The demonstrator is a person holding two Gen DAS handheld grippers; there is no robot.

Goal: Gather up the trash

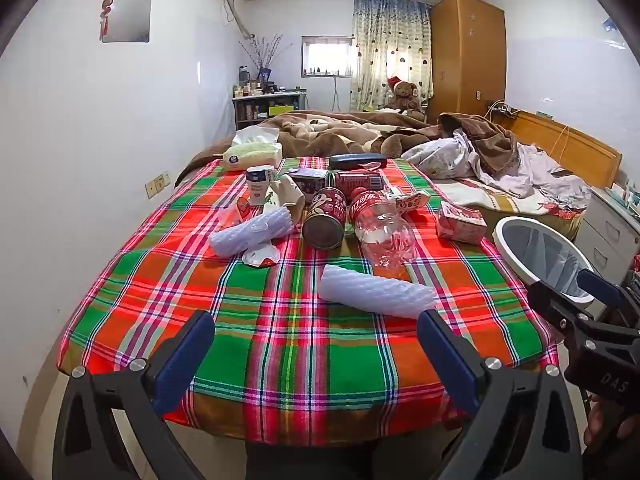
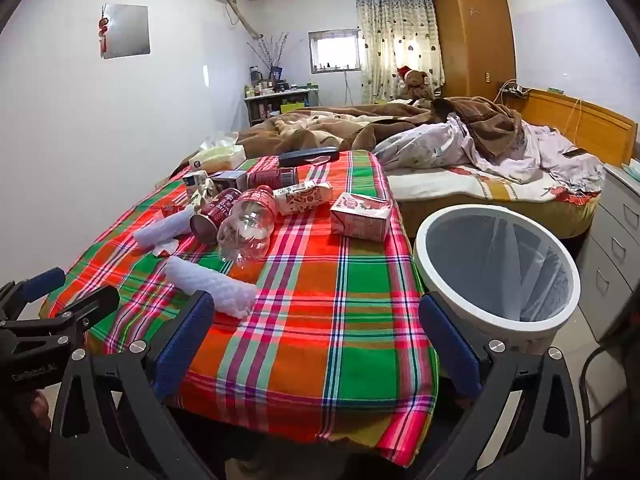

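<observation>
Trash lies on a plaid-covered table [image 1: 280, 340]: a white foam net sleeve [image 1: 376, 290] nearest me, a second foam sleeve [image 1: 250, 230], a red can [image 1: 324, 220] on its side, a clear plastic bottle [image 1: 380, 228] and a pink carton [image 1: 460, 222]. A white round bin [image 2: 496, 268] with a liner stands right of the table. My left gripper [image 1: 316, 332] is open and empty near the table's front edge, just short of the near foam sleeve [image 2: 212, 284]. My right gripper [image 2: 316, 320] is open and empty over the front right part of the table [image 2: 340, 320].
A tissue pack [image 1: 252, 152], a dark case [image 1: 358, 160] and small cartons sit at the table's far end. A bed with blankets [image 2: 440, 140] lies behind. Grey drawers [image 2: 616, 248] stand right of the bin. A wall is on the left.
</observation>
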